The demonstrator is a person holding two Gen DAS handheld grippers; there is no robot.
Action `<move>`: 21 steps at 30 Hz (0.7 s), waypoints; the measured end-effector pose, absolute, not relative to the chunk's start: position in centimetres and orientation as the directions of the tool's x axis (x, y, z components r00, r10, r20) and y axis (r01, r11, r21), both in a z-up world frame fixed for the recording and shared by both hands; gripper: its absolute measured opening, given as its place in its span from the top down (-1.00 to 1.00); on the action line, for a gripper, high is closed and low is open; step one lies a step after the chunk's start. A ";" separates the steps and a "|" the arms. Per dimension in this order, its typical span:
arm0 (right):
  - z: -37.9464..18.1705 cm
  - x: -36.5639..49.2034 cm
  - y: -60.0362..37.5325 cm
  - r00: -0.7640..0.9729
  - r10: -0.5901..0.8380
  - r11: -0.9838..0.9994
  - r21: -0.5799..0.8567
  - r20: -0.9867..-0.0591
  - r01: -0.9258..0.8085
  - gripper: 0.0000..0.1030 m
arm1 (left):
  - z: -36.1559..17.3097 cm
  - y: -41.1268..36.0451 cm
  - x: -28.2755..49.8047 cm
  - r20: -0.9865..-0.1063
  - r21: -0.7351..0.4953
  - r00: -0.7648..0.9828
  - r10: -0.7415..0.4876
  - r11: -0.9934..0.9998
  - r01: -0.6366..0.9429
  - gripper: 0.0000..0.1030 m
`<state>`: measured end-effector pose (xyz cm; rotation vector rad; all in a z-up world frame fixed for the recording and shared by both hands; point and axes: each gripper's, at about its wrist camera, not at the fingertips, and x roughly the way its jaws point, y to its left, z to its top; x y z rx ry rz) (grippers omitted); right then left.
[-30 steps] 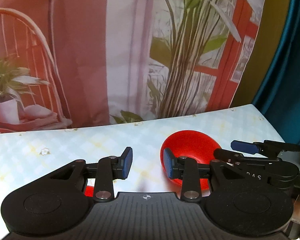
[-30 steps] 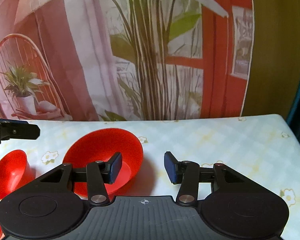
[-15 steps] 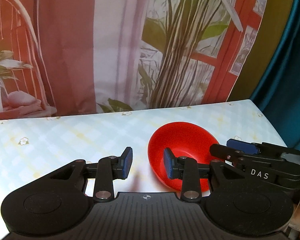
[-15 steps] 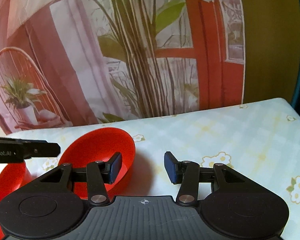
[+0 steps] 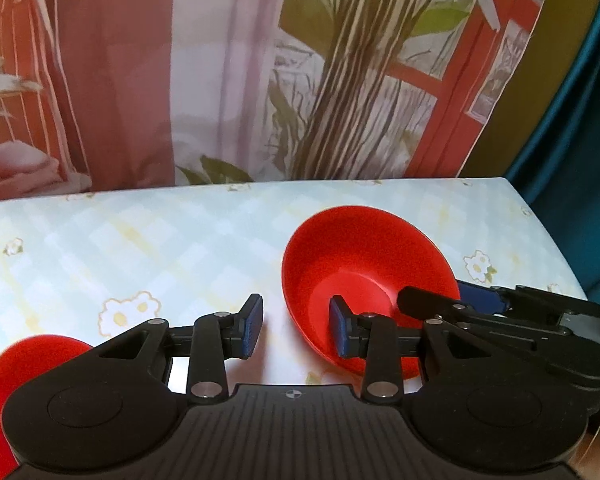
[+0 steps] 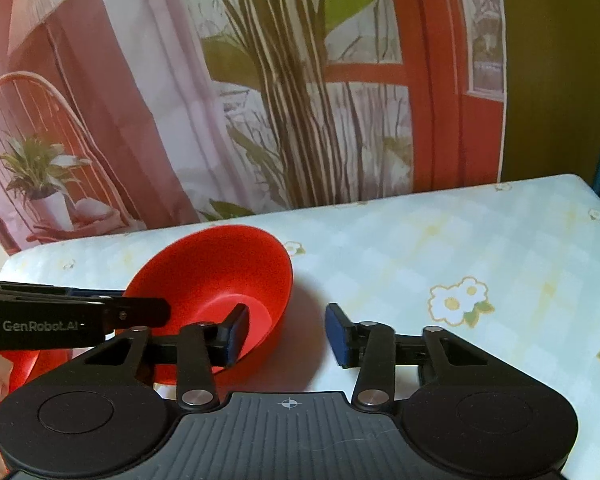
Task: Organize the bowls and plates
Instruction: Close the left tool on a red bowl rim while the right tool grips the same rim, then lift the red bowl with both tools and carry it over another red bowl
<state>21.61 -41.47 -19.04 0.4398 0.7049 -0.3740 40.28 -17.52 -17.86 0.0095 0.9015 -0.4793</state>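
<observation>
Left wrist view shows the round red plastic bowl [image 5: 364, 276] tipped on its side on the floral checked worktop [image 5: 160, 240], mouth facing left and up, bare cloth reaching to the far edge. The left claw [image 5: 296, 330] straddles its near rim, jaws partly open, pads clear. The right claw [image 6: 286, 334] is closing around the opposite rim, not yet pressing.

Two red bowls [image 5: 364, 264] [image 5: 4, 380] are showing on one tabletop [image 5: 160, 240], with two claws [image 5: 296, 330] [image 6: 286, 334] hovering
</observation>
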 end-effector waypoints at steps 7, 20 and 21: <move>-18.6 22.0 -40.6 0.699 -0.175 0.857 0.242 -0.693 0.455 0.70 | -18.3 -18.3 39.8 -0.767 -0.195 0.492 -0.411 0.881 0.432 0.41; -17.2 21.0 -39.9 0.695 -0.174 0.850 0.250 -0.697 0.463 0.74 | -16.6 -17.8 38.1 -0.763 -0.173 0.501 -0.408 0.876 0.449 0.44; -16.9 20.8 -39.8 0.697 -0.176 0.851 0.249 -0.695 0.463 0.74 | -16.3 -17.7 37.9 -0.761 -0.170 0.504 -0.408 0.875 0.453 0.44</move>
